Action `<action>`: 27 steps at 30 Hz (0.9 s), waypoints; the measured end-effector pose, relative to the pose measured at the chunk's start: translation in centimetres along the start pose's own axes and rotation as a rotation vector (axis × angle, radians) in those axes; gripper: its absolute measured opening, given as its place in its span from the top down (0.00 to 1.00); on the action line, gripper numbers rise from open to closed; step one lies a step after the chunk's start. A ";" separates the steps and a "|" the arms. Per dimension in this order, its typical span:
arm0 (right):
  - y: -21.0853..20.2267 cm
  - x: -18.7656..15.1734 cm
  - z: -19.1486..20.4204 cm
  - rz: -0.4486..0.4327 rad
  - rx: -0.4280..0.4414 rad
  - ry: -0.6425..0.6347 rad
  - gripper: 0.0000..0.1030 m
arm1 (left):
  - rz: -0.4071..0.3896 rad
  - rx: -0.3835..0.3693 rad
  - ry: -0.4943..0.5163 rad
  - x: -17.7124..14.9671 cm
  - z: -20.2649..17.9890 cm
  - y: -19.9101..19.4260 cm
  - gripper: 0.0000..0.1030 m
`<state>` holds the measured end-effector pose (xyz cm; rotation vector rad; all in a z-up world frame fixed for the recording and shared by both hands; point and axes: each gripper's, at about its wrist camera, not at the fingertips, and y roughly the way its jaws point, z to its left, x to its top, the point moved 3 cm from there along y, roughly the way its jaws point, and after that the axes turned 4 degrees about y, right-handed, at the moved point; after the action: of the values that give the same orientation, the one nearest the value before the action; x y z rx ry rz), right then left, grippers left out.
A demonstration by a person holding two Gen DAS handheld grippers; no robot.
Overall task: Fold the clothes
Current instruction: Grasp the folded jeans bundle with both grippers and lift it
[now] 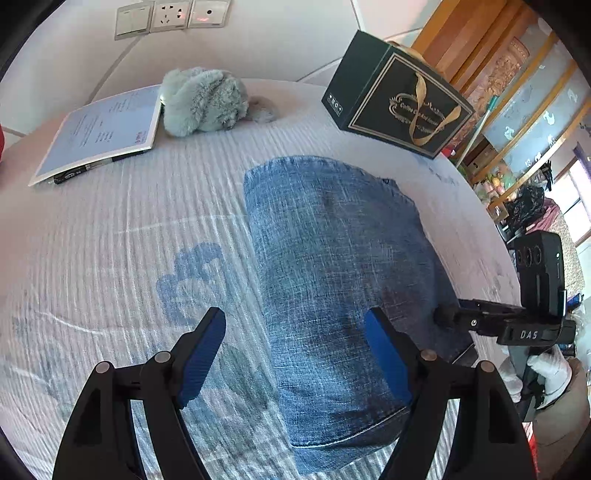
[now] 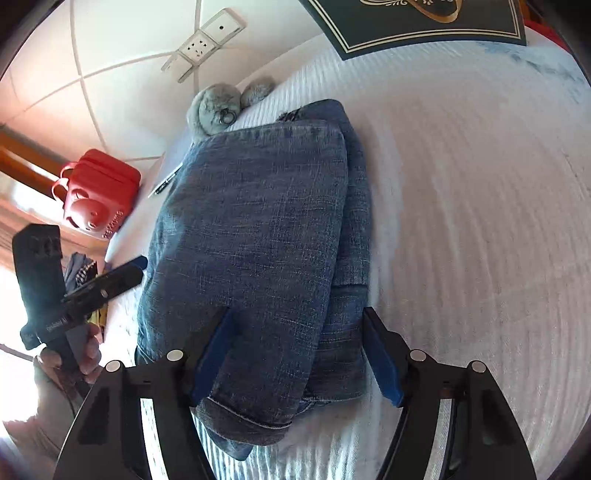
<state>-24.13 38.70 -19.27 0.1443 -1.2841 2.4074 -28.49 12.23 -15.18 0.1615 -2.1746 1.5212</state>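
- Right now I've got the folded jeans point(image 1: 340, 280) lying mid-bed on the white ribbed bedspread point(image 1: 122, 229), several layers stacked, hem edge nearest my left cam.
- Left gripper point(image 1: 295, 354): blue pads spread wide, nothing between them; it hovers over the near end of the denim, left pad over bare spread, right pad over the fabric.
- Right gripper point(image 2: 295, 358): also spread apart, straddling the near corner of the bundle. Can't tell if the pads touch the cloth.
- From the left cam the right tool shows at the jeans' right edge, tip close to or on the denim, white-gloved hand point(image 1: 550, 373) behind it.
- From the right cam the left tool sits just beside the jeans' left edge.
- Bg, far side of bed: grey plush toy point(image 1: 203, 101), open booklet point(image 1: 99, 129) w/ a pen beside it, dark gift box point(image 1: 399, 96) w/ gold ribbon.
- Red box point(image 2: 98, 192) off the bed's edge; wall sockets point(image 1: 170, 16) above.
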 end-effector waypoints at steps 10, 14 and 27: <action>-0.1 0.0 0.2 0.000 0.012 -0.009 0.37 | 0.022 -0.205 -0.125 -0.2 1.3 3.0 0.29; 0.2 0.4 0.5 0.010 0.005 -0.027 0.38 | 0.017 -0.217 -0.093 -0.3 0.0 3.1 0.44; 0.4 0.2 -1.0 0.017 0.113 0.070 0.58 | -0.012 -0.271 -0.134 -1.0 0.8 3.1 0.44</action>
<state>-24.38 39.37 -20.03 0.0806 -1.1237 2.4767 -28.94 12.43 -18.48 0.1899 -2.4552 1.2240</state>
